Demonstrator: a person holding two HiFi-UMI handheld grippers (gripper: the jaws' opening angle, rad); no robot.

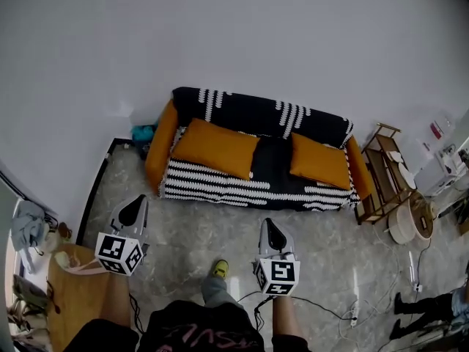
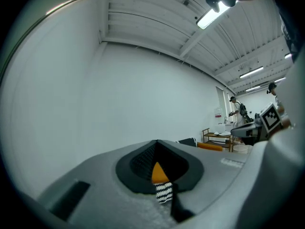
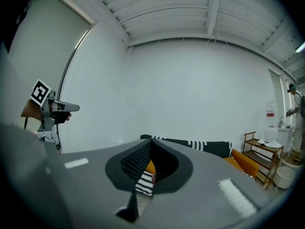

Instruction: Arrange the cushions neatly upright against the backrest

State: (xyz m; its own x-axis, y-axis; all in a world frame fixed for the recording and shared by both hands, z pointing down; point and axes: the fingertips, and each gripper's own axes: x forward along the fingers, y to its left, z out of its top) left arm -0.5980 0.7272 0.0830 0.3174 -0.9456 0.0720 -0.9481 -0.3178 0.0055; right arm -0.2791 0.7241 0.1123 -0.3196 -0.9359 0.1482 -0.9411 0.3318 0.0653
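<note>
one sofa (image 1: 249,112) stands against the wall, with two orange cushions on its seat: the left cushion (image 1: 216,147) and the right cushion (image 1: 319,160), both lying back rather than upright. two grippers hang well short of it, the left gripper (image 1: 132,212) and the right gripper (image 1: 272,232), each with jaws closed on nothing.

Toward 12 o'clock the marbled floor (image 1: 220,222) lies open from the left gripper (image 1: 132,211) and right gripper (image 1: 270,231) to the sofa (image 1: 242,189) front. At 2 o'clock a wooden rack (image 1: 381,174) stands just beside the sofa's right arm, with a round basket (image 1: 407,222) near it. Cables (image 1: 315,303) and a power strip (image 1: 354,314) trail across the floor at 4 o'clock. At 8 o'clock a wooden table (image 1: 80,306) crowds the left gripper.
</note>
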